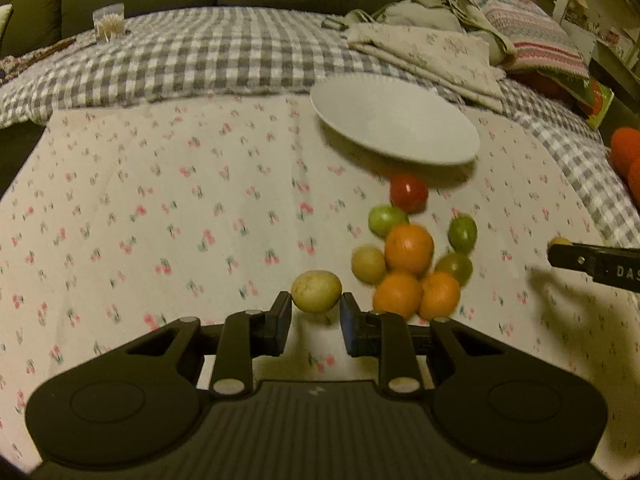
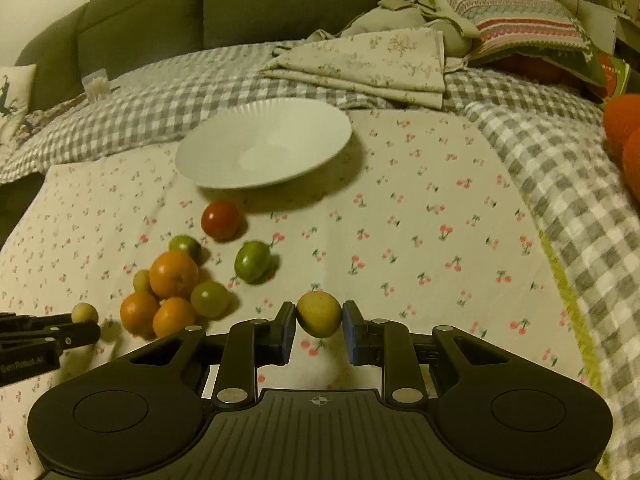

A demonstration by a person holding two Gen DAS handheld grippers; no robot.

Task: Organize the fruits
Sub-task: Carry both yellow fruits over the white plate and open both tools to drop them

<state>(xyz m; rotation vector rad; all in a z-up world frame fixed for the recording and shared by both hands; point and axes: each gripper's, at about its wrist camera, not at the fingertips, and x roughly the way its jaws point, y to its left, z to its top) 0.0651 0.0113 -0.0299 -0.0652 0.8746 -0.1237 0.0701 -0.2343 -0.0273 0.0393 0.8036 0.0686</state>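
My left gripper (image 1: pixel 316 306) is shut on a yellowish round fruit (image 1: pixel 316 291), held just above the cherry-print cloth (image 1: pixel 160 220). My right gripper (image 2: pixel 319 318) is shut on a second yellowish fruit (image 2: pixel 319 314), also lifted off the cloth. Right of the left gripper lies a pile of three oranges (image 1: pixel 409 249), several green fruits (image 1: pixel 463 233) and a red tomato (image 1: pixel 408 192). Beyond the pile stands an empty white plate (image 1: pixel 394 120). The right wrist view shows the same pile (image 2: pixel 174 274) and plate (image 2: pixel 264 144) to its left, and the left gripper's fingers (image 2: pixel 80 332) with their fruit (image 2: pixel 85 313).
A grey checked blanket (image 1: pixel 180 56) covers the surface under the cloth. Folded floral cloths (image 2: pixel 368 64) and a striped cushion (image 2: pixel 516 16) lie behind the plate. A clear box of sticks (image 1: pixel 108 22) stands at the back left. Orange-red round things (image 2: pixel 624 136) sit at the right edge.
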